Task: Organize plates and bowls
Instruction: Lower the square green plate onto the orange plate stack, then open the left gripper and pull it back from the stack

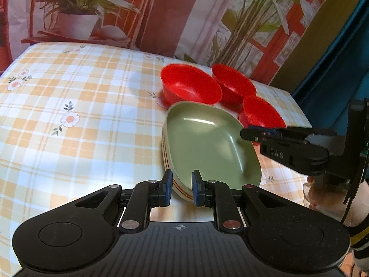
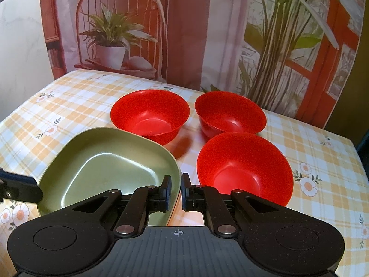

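A stack of squarish green plates (image 1: 207, 145) sits on the checked tablecloth (image 1: 80, 115); it also shows in the right wrist view (image 2: 103, 168). Three red bowls stand behind it: left (image 2: 150, 115), back right (image 2: 230, 113), near right (image 2: 244, 170). My left gripper (image 1: 182, 188) has its jaws around the near edge of the plate stack, with a gap still showing. My right gripper (image 2: 176, 192) is shut on the right rim of the top green plate; it appears in the left wrist view (image 1: 258, 135).
A printed backdrop with a chair and potted plants (image 2: 110, 34) hangs behind the table. The table's right edge (image 2: 355, 152) lies close to the bowls. Open tablecloth lies to the left of the plates (image 1: 57, 138).
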The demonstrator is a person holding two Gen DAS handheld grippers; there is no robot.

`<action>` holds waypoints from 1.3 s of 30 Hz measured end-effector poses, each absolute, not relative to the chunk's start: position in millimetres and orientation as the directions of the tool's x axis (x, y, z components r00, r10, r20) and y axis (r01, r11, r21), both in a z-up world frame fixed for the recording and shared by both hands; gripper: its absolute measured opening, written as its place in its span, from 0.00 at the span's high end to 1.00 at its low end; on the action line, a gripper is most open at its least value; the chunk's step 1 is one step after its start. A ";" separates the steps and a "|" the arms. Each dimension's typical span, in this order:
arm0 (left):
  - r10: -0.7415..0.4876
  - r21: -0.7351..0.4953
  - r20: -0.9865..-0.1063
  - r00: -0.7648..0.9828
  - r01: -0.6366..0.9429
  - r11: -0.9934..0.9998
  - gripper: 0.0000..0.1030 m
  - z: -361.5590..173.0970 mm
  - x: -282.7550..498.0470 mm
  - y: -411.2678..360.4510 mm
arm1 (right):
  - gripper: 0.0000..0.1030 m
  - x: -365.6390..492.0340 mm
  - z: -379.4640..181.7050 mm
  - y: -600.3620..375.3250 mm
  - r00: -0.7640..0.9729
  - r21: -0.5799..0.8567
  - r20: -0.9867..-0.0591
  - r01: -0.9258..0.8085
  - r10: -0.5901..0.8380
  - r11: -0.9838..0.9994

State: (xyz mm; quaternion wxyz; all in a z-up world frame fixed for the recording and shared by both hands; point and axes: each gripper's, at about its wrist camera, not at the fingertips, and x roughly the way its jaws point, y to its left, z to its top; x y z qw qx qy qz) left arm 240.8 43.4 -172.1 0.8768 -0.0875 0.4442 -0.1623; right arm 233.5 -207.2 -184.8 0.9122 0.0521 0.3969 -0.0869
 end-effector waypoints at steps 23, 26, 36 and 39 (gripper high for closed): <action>-0.288 -0.234 -0.755 0.589 0.168 0.958 0.82 -176.3 266.7 45.3 | 0.91 225.0 -191.0 -208.1 0.659 0.042 -0.744 0.214 -0.112 0.976; -0.287 -0.226 -0.751 0.594 0.176 0.958 0.82 -172.9 266.2 43.5 | 0.90 222.7 -187.8 -209.3 0.671 0.057 -0.734 0.217 -0.107 0.975; -0.280 -0.173 -0.712 0.644 0.225 0.959 0.82 -143.4 264.1 32.7 | 0.77 211.2 -163.1 -225.7 0.724 0.087 -0.683 0.213 -0.098 0.973; -0.282 -0.159 -0.702 0.654 0.242 0.957 0.82 -134.2 267.2 29.0 | 0.71 208.9 -156.1 -234.7 0.731 0.084 -0.675 0.211 -0.100 0.974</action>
